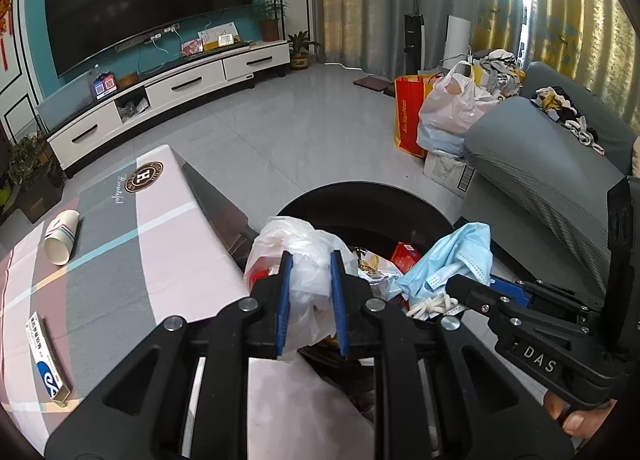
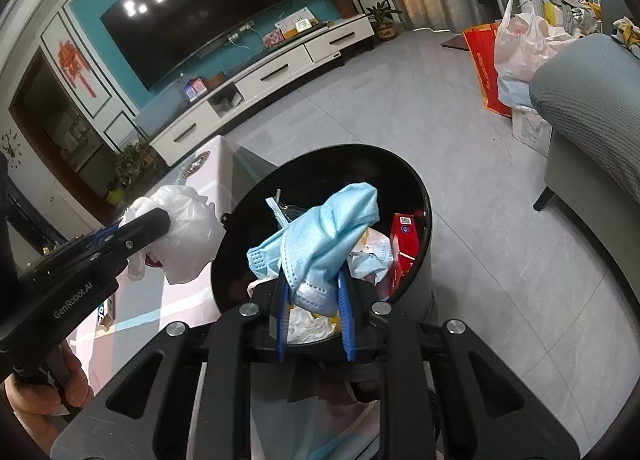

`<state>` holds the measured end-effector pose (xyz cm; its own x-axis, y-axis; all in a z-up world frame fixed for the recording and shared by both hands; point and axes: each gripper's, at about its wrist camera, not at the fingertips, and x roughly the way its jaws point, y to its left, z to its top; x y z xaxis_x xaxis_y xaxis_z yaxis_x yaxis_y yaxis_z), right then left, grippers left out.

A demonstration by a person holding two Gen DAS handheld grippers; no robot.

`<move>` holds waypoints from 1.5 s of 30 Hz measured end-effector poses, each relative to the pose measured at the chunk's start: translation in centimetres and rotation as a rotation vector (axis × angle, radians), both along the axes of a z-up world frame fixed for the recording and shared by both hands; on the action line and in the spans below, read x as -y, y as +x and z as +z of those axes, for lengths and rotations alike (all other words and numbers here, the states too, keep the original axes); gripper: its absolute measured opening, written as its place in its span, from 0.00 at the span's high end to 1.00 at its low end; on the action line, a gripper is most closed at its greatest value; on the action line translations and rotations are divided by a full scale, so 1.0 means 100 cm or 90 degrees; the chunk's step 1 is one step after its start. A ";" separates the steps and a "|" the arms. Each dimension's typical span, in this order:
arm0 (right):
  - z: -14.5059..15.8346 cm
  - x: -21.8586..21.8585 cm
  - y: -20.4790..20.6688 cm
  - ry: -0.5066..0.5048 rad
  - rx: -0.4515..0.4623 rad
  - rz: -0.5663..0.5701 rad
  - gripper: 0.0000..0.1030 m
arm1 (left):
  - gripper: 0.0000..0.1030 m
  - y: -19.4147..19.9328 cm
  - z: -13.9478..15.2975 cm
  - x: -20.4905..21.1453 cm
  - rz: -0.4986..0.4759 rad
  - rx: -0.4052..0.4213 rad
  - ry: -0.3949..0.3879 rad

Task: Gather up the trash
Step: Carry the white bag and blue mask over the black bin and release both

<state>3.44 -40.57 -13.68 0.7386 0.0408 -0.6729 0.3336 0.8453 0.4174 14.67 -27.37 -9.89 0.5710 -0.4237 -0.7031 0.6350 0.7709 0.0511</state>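
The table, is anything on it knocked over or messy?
Yes. A paper cup lies tipped on its side on the table, mouth open toward the camera. A small flat box sits near the table's edge. Both look like leftover trash, not yet in the bin.

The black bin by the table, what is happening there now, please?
A person is collecting trash with a gripper in each hand. The left gripper is shut on a crumpled white plastic bag, and the right gripper is shut on a light blue face mask. Both hang at the black bin, which already holds a red box and wrappers. A paper cup and a small carton lie on the table.
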 end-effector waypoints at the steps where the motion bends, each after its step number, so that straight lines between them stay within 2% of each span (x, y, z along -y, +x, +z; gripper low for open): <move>1: -0.001 -0.001 0.001 -0.002 -0.003 0.000 0.79 | 0.81 0.002 -0.003 0.002 -0.001 -0.003 0.002; 19: -0.017 0.002 0.024 -0.014 -0.035 -0.002 0.78 | 0.80 0.022 -0.029 0.021 -0.004 -0.029 0.025; 28: -0.022 0.004 0.030 -0.012 -0.048 -0.003 0.77 | 0.75 0.025 -0.037 0.026 -0.003 -0.037 0.036; 32: -0.022 0.004 0.031 -0.011 -0.051 -0.005 0.73 | 0.68 0.026 -0.036 0.025 -0.001 -0.037 0.035; 37: -0.021 0.005 0.030 -0.008 -0.051 -0.005 0.64 | 0.62 0.027 -0.034 0.022 0.004 -0.037 0.030; 45: -0.015 0.008 0.023 -0.005 -0.047 -0.020 0.47 | 0.39 0.025 -0.028 0.010 0.020 -0.036 0.016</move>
<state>5.71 -41.40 -15.18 0.6879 0.0132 -0.7257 0.3897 0.8368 0.3846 17.19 -28.36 -12.66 0.5435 -0.3880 -0.7444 0.6124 0.7898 0.0354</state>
